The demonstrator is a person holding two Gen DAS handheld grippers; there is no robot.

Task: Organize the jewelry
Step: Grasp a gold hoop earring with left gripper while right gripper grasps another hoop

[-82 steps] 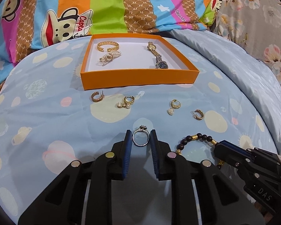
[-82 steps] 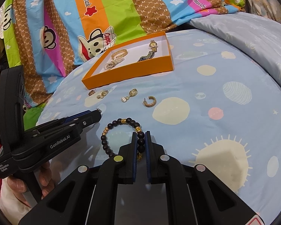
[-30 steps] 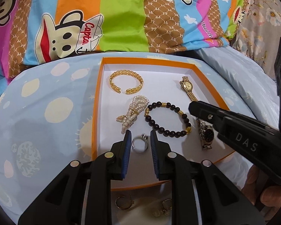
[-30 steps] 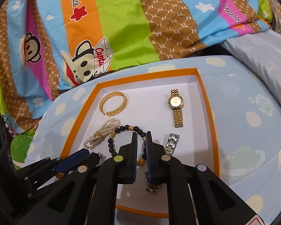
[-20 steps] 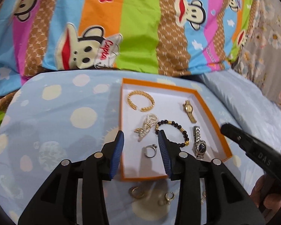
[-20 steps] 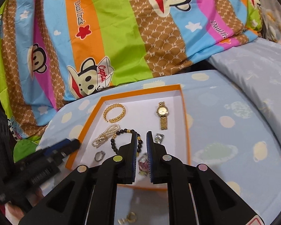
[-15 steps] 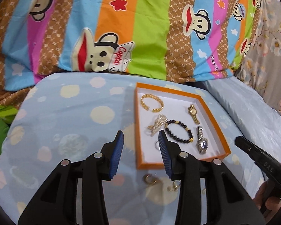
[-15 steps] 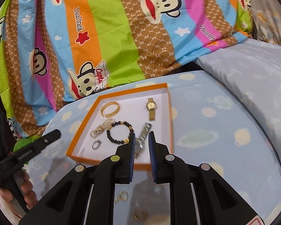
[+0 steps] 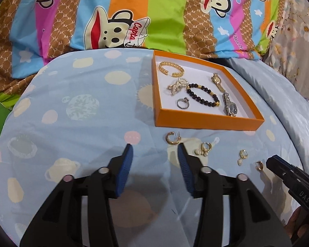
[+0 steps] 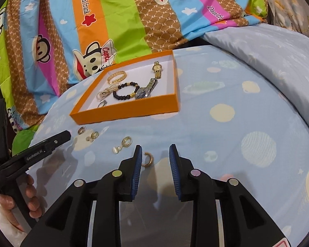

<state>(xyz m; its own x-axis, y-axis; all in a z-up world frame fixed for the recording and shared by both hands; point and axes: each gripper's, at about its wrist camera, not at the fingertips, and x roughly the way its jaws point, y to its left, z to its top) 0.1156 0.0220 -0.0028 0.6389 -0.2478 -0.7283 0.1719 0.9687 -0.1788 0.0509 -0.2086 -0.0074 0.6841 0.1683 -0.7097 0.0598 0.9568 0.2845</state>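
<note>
Left wrist view: the left tongs (image 9: pixel 155 147) gape wide, holding nothing, above the blue bed cover (image 9: pixel 82 107); the orange tray (image 9: pixel 208 121) holds the silver ring (image 9: pixel 183 103) and black bead bracelet (image 9: pixel 203 96); a gold hoop earring (image 9: pixel 172 138) lies just before it. Right wrist view: the right tongs (image 10: pixel 154 150) stand parted and empty, another hoop earring (image 10: pixel 148 160) lying between the fingers.

Both the black plastic left gripper (image 9: pixel 155 154) and its matching right gripper (image 10: pixel 155 156) carry ribbed blue finger pads (image 9: pixel 124 169), round silver screws and white lettering.
</note>
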